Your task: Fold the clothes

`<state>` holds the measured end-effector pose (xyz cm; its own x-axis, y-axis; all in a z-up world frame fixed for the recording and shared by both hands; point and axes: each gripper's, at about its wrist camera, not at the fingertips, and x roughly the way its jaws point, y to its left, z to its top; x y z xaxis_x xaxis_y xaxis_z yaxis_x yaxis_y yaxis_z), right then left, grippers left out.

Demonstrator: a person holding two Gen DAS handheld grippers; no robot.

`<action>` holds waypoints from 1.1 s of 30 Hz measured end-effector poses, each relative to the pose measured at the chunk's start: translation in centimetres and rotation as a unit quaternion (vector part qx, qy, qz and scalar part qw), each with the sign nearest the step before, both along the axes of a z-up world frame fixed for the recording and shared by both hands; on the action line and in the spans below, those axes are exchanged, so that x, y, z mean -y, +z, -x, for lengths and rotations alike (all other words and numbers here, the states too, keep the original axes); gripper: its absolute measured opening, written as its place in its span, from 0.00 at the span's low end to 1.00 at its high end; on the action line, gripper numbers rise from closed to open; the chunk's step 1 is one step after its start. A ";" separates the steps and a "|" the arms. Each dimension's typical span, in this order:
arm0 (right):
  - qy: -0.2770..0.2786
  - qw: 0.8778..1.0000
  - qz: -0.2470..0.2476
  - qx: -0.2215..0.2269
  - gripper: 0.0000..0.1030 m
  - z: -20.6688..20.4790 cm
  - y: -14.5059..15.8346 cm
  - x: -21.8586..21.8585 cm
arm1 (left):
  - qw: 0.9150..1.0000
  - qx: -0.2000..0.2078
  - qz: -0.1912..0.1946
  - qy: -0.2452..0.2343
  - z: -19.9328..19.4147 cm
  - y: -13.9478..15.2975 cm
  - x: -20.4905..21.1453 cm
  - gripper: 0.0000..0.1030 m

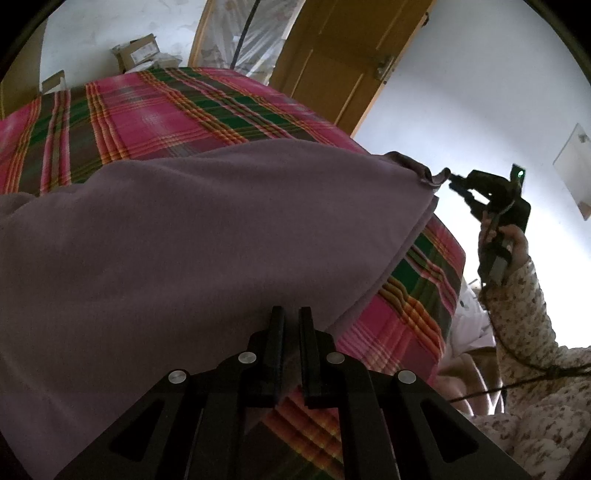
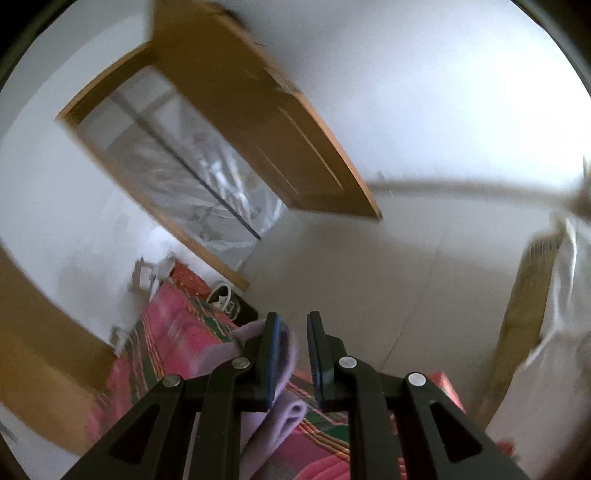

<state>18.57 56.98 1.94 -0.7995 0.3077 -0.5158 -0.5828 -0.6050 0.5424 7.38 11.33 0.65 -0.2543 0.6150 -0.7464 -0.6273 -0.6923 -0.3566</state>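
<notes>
A purple fleece garment (image 1: 207, 236) lies folded over on a pink and green plaid bed cover (image 1: 155, 107). My left gripper (image 1: 291, 314) is at the garment's near edge, its fingers close together with purple cloth pinched between them. In the left wrist view my right gripper (image 1: 448, 176) sits at the garment's far right corner, held by a hand in a floral sleeve (image 1: 524, 310). In the right wrist view the right gripper (image 2: 293, 321) has its fingers apart. A fold of the purple garment (image 2: 286, 369) rests against the left finger, and floor shows in the gap.
A wooden door (image 1: 347, 62) stands open behind the bed, with plastic sheeting (image 1: 251, 33) in the doorway. Cardboard boxes (image 1: 138, 53) sit past the bed's far edge. White floor (image 2: 388, 277) lies beside the bed. The right wrist view is blurred.
</notes>
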 end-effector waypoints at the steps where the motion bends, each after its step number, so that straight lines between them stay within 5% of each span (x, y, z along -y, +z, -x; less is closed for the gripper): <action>1: 0.016 0.999 -0.031 0.001 0.16 0.3 0.6 1.3 | 1.000 0.000 -0.001 0.000 0.0 0.0 0.0 0.07; 6: 0.077 0.987 -0.142 0.018 0.16 2.2 2.6 7.0 | 1.000 0.004 -0.007 0.000 0.0 -0.1 0.2 0.07; 10: 0.178 0.973 -0.130 0.064 0.16 6.3 2.0 8.8 | 1.000 0.005 -0.010 -0.001 0.1 -0.1 0.3 0.07; 14: 0.220 0.965 -0.091 0.114 0.16 9.5 0.5 8.8 | 1.000 0.010 -0.017 0.000 0.1 -0.2 0.6 0.07; 17: 0.196 0.960 -0.109 0.171 0.16 11.2 -0.1 8.3 | 1.000 0.012 -0.021 0.000 0.2 -0.2 0.7 0.07; 22: 0.091 0.968 -0.092 0.213 0.16 11.8 -0.4 3.8 | 0.999 0.015 -0.028 -0.001 0.3 -0.4 0.9 0.07; 27: 0.049 0.967 -0.111 0.224 0.16 12.2 -0.3 1.7 | 0.999 0.017 -0.033 -0.002 0.4 -0.4 1.1 0.07; 33: 0.052 0.978 -0.070 0.188 0.16 10.3 -0.2 0.7 | 0.999 0.016 -0.035 0.002 0.0 -0.4 1.5 0.07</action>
